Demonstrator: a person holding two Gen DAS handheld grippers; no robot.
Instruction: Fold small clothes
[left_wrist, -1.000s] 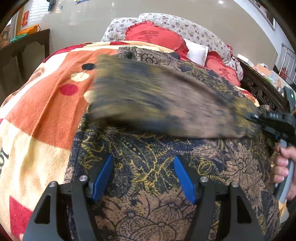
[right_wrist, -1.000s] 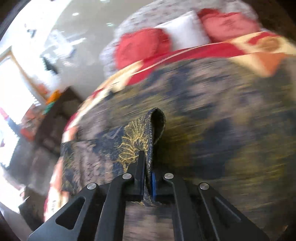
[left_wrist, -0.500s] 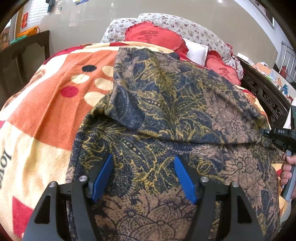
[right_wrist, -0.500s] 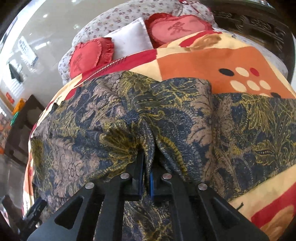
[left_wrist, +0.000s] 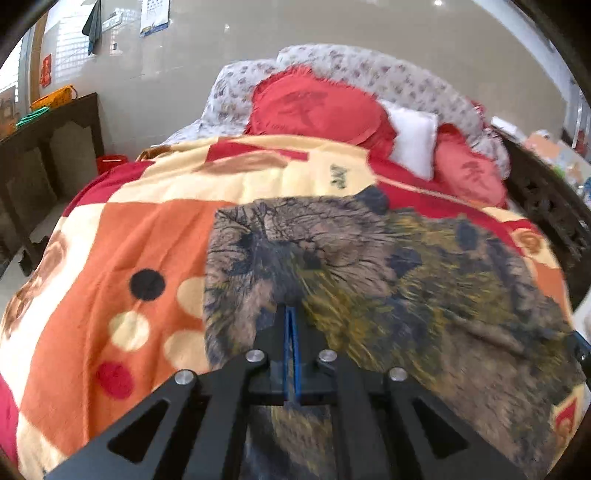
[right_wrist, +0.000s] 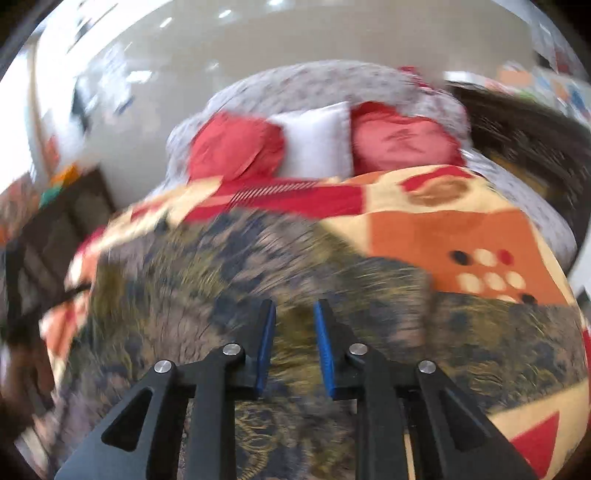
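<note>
A dark blue, brown and gold floral garment (left_wrist: 388, 280) lies spread on the bed's patterned blanket; it also shows, blurred, in the right wrist view (right_wrist: 207, 280). My left gripper (left_wrist: 290, 317) is shut, its blue pads pressed together on a fold of the garment near its left part. My right gripper (right_wrist: 293, 325) is open with a narrow gap between its blue pads, just above the garment and holding nothing.
An orange, cream and red blanket (left_wrist: 110, 266) covers the bed. Red cushions (left_wrist: 317, 107) and a white pillow (left_wrist: 413, 140) lie at the head. A dark wooden cabinet (left_wrist: 44, 155) stands on the left, and a carved dark bed frame (left_wrist: 546, 206) on the right.
My left gripper went from open over the garment to shut on its cloth. My right gripper let go of the fold it held and opened. The lifted flap now lies flat.
</note>
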